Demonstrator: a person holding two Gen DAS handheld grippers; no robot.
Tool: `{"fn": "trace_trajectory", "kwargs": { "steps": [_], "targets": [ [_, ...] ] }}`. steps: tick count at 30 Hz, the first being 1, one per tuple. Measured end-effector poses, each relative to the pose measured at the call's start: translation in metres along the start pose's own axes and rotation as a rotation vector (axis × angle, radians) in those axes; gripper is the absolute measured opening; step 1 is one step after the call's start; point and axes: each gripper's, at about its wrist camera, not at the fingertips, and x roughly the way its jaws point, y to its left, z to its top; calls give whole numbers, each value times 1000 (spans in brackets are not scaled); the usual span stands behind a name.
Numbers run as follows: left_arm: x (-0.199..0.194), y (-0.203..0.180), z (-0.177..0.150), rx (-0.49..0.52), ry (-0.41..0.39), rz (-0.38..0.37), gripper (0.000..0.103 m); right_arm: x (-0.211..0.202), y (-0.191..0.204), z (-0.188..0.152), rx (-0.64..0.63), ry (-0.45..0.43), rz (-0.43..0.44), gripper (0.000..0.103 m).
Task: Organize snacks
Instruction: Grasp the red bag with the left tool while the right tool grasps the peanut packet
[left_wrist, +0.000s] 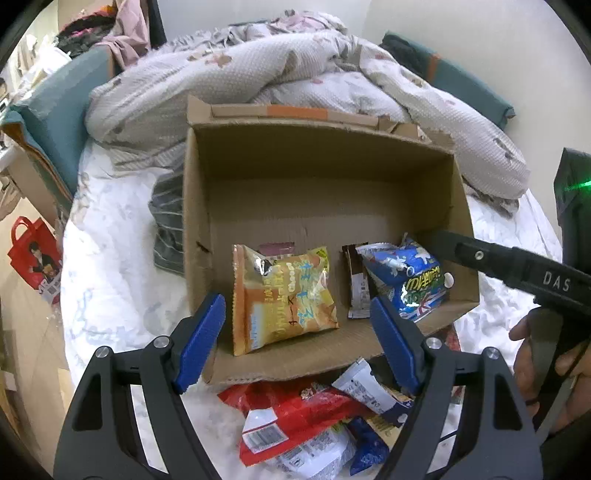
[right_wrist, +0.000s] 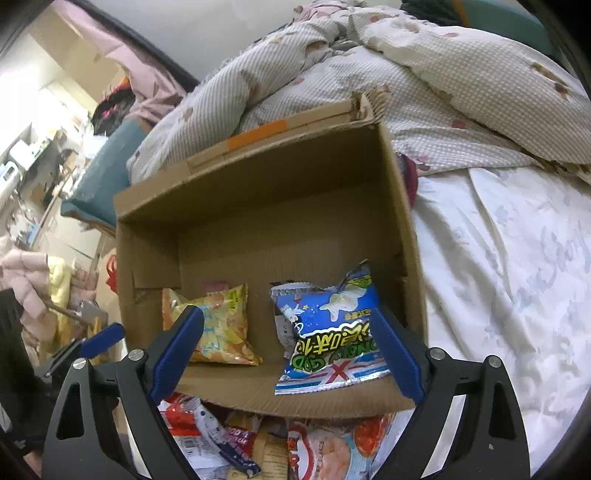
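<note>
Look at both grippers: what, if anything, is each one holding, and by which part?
Nothing is held. The left gripper and the right gripper both stand open above the cardboard box; the yellow packet and blue packet lie free inside.

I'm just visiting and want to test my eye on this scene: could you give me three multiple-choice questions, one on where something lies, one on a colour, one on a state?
1. Where does the yellow snack bag lie?
A. On the quilt
B. Inside the cardboard box
C. In the red tote

2. What colour are the pads on the left gripper?
A. Blue
B. Green
C. White

3. How do the jaws of the right gripper stand?
A. Clamped on the blue snack bag
B. Shut with nothing in them
C. Apart, pressing on nothing

Answers:
1 B, the bag rests flat on the box floor, left of the blue snack bag.
2 A, both pads show bright blue against the black frame.
3 C, the pads stand wide, clear of the bag lying beyond them.
</note>
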Motion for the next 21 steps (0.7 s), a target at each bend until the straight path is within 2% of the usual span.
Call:
{"fn": "trace_trajectory", "kwargs": {
  "steps": [4,9,16,21],
  "targets": [
    [-16,4,-3,-8,-21,12,78,-17,-4,-5,32,-22,15,93],
    [-25,20,-17,-63,3,18,78,-37,-7,-16,54,-35,23,93],
    [-25,50,-52,-215,97,2,78,-49,-9,-43,71,0,21,93],
    [8,63,-69,-354,226,-65,78,-60,-16,-64,107,17,29,93]
  ]
}}
